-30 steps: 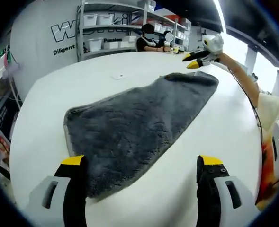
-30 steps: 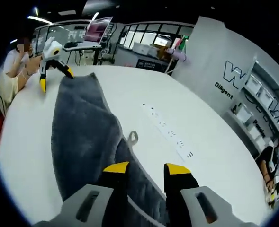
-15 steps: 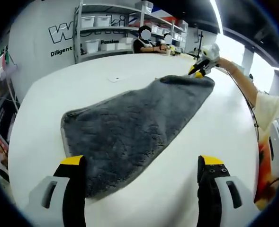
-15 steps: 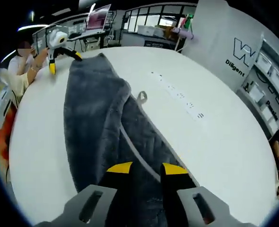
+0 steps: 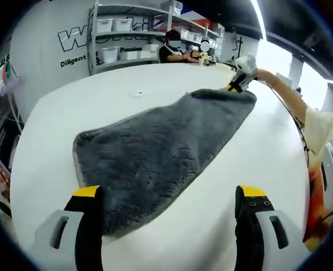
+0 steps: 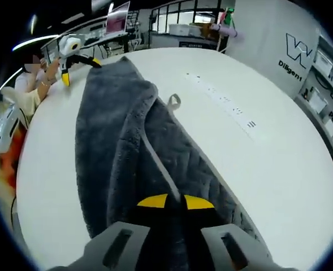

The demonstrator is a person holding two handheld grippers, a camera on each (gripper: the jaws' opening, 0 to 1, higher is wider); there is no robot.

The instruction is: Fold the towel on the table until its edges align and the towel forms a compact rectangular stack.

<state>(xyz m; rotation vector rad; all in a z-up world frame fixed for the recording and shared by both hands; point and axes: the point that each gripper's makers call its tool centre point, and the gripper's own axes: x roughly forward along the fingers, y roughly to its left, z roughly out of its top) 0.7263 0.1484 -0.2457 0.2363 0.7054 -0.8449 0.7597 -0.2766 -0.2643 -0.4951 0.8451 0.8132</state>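
One plush grey towel [image 6: 126, 141] (folded lengthwise) is pinched by the right claw [image 6: 167, 201]; left claw [image 5: 169, 195] gapes apart.

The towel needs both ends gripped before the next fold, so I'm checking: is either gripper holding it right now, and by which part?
The right gripper is shut on the towel at its near end. The left gripper is open, holding nothing.

On the far white wall [image 5: 47, 34] in the left gripper view we read a large outlined "W" and, beneath it, "Diligent". In the right gripper view that wall [image 6: 268, 28] again carries "W" over "Diligent".
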